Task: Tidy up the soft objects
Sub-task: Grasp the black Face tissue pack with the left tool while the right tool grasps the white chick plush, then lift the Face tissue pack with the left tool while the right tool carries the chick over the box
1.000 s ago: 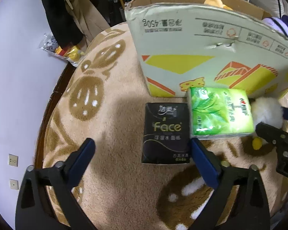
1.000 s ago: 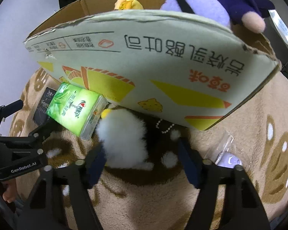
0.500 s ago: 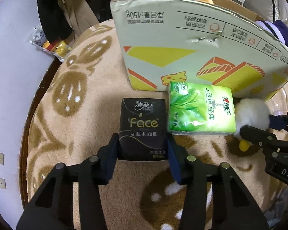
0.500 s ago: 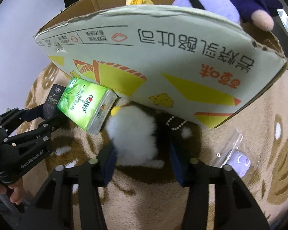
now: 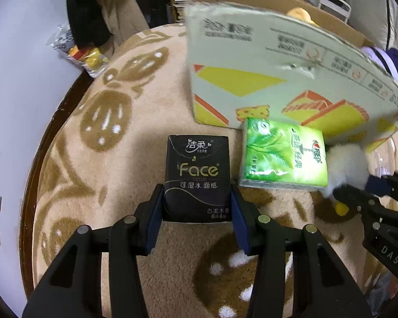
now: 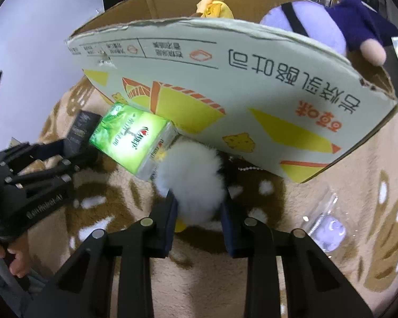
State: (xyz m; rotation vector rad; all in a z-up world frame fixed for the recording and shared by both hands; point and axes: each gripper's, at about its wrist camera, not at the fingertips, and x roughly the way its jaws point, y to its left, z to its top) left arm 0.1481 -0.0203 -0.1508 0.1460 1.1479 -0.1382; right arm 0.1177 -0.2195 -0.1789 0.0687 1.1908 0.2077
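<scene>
Two views, left wrist first.
Left wrist: left hand-held gripper [image 5: 197,206] clamps the black tissue pack [image 5: 197,179] on the rug [image 5: 98,175]; green tissue pack [image 5: 284,156] just beside, against the cardboard box [image 5: 273,79].
Right wrist: right hand-held gripper [image 6: 198,213], jaws just closing, squeezes the white fluffy toy [image 6: 192,177]; only here, purple plush [image 6: 331,29] in the box, clear packet [image 6: 329,228].

left gripper [image 5: 197,206]: angled steeply down, jaws just closed, pads pressing both sides of a pack
right gripper [image 6: 198,212]: angled steeply down, jaws just closing, clamped on white fluff
hand [image 6: 12,258]: at 8 o'clock in right wrist view, gripping a handle
</scene>
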